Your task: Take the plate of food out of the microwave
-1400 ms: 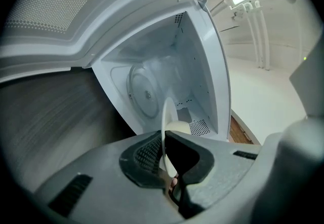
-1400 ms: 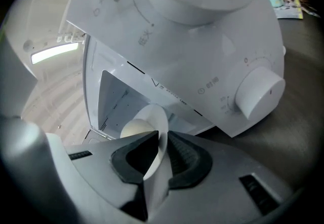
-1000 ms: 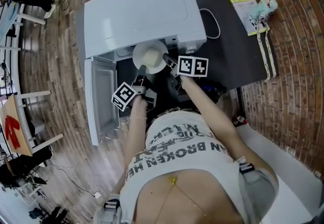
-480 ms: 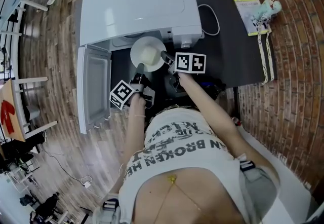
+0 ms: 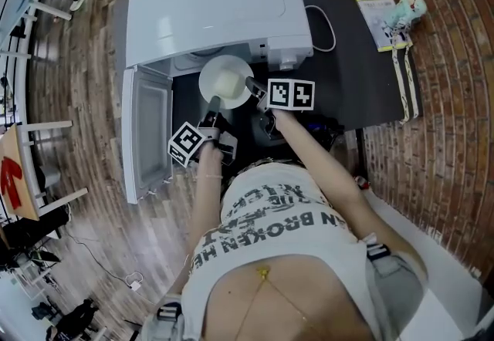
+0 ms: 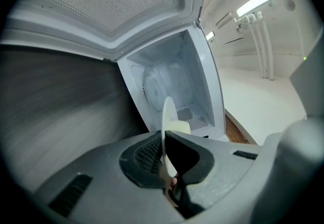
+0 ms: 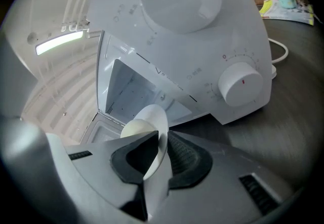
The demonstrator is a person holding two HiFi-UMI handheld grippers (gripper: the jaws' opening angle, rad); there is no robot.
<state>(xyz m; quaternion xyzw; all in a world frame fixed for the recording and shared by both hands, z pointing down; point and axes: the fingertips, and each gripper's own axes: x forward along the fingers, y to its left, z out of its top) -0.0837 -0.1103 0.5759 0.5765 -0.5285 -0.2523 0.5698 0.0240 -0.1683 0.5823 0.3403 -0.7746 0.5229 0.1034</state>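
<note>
Here, outstretched left tool (image 5: 214, 103) and right tool (image 5: 251, 86) pinch opposite plate (image 5: 219, 67) edges.

The right gripper (image 7: 161, 142) has its dark fingers (image 7: 188, 163) pinched on the rim of a white plate (image 7: 154, 116), seen edge-on. Pale food (image 7: 135, 129), perhaps dough, lies on it. Beyond stands the white microwave (image 7: 177, 25), cavity open, its knob (image 7: 240, 83) above the dark desk (image 7: 288, 132).
</note>
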